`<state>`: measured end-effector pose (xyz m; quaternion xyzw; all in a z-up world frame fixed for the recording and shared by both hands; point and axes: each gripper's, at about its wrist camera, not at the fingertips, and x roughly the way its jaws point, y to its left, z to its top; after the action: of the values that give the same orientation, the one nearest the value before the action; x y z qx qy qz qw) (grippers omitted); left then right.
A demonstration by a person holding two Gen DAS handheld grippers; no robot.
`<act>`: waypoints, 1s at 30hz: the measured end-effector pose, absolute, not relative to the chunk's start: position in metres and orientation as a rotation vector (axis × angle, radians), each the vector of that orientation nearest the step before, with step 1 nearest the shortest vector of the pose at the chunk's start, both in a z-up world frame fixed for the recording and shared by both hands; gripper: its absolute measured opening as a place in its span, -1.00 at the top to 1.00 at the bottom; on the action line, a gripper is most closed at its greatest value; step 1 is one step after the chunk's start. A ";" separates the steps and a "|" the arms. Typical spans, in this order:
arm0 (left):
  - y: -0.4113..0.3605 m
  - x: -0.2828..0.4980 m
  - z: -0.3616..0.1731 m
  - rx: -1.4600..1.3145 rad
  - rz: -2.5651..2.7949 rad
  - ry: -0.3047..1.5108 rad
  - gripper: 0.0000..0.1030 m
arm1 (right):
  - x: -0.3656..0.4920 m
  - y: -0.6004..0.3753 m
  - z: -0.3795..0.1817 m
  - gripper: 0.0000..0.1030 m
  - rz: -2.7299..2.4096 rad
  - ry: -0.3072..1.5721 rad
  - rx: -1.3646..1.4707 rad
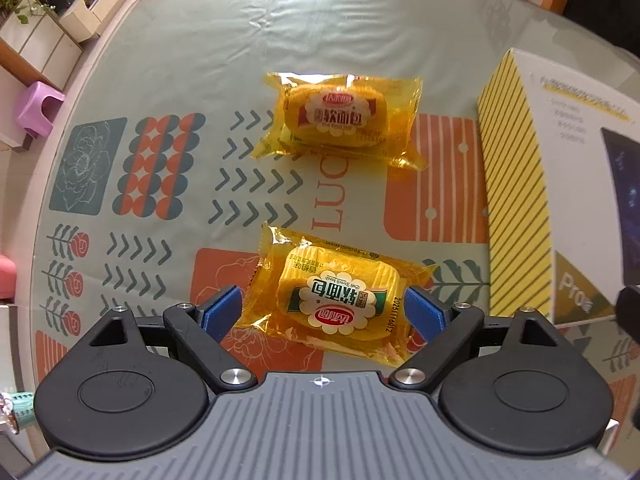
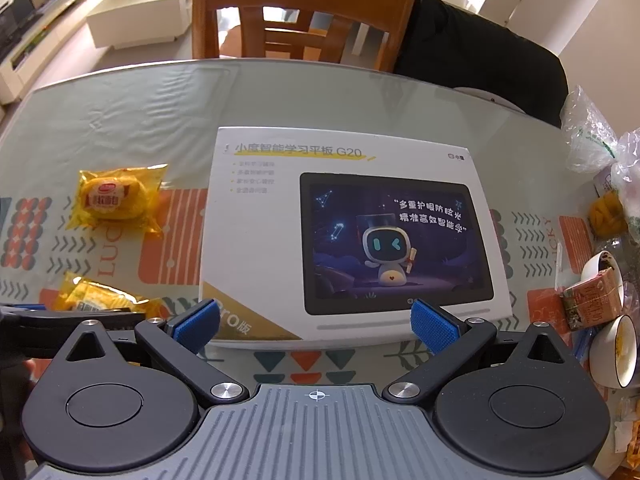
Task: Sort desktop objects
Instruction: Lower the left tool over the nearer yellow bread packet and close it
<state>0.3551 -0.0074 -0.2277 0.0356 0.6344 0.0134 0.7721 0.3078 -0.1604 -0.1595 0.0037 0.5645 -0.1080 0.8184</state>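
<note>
Two yellow wrapped bread packets lie on the patterned tablecloth. The near packet (image 1: 332, 296) sits between the open blue pads of my left gripper (image 1: 322, 310), which touch nothing. The far packet (image 1: 338, 118) lies further back; it also shows in the right wrist view (image 2: 116, 198), with the near packet (image 2: 96, 296) at lower left. A white tablet box (image 2: 344, 232) lies flat to the right of the packets, its yellow striped side (image 1: 516, 196) facing the left gripper. My right gripper (image 2: 316, 322) is open and empty over the box's near edge.
A wooden chair (image 2: 300, 12) stands at the table's far edge, with a dark garment (image 2: 480, 56) beside it. Plastic bags (image 2: 596, 136), bowls (image 2: 614, 348) and a small brown carton (image 2: 588, 300) crowd the right side. A purple stool (image 1: 38, 108) is on the floor left.
</note>
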 end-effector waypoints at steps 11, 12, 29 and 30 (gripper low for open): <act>-0.014 0.356 -0.240 0.108 0.038 1.374 -1.00 | 0.309 -0.157 -0.163 -1.00 -0.267 1.207 -0.040; -0.015 0.356 -0.241 0.111 0.039 1.374 -1.00 | 0.309 -0.158 -0.163 -1.00 -0.268 1.206 -0.039; -0.012 0.353 -0.254 0.042 0.028 1.343 -1.00 | 0.298 -0.164 -0.159 -1.00 -0.276 1.200 0.003; -0.011 0.352 -0.254 0.026 0.029 1.337 -1.00 | 0.297 -0.164 -0.158 -1.00 -0.275 1.199 0.004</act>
<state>0.3518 -0.0112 -0.2542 0.0118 0.6198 0.0134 0.7846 0.2969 -0.1643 -0.1581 0.0019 0.5623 -0.1291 0.8168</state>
